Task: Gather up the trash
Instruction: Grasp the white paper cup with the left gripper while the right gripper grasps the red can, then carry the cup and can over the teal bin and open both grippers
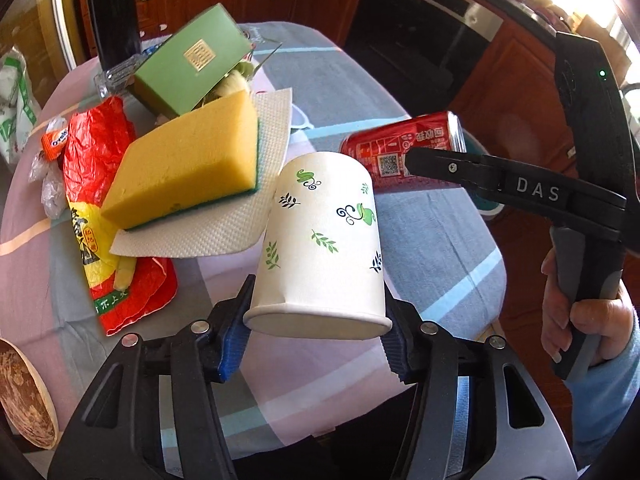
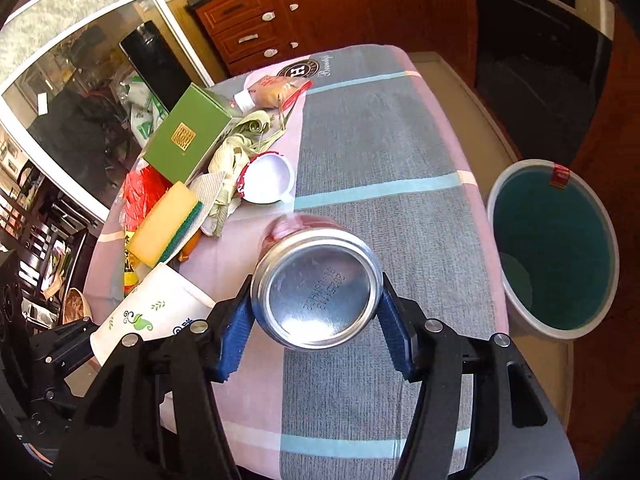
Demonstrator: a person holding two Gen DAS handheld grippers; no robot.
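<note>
Your left tool [image 1: 316,336] clamps the cup [image 1: 320,240], your right tool [image 2: 316,320] the can [image 2: 316,288], both lifted off the counter [image 2: 380,152] for the bin [image 2: 554,252].

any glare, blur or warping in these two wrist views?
Left wrist: window light blows out the top right corner; strong fisheye bend at the edges; paper cup sharp. Right wrist: glare on the can bottom; the can's red side is smeared; the bin looks stretched near the edge.
</note>
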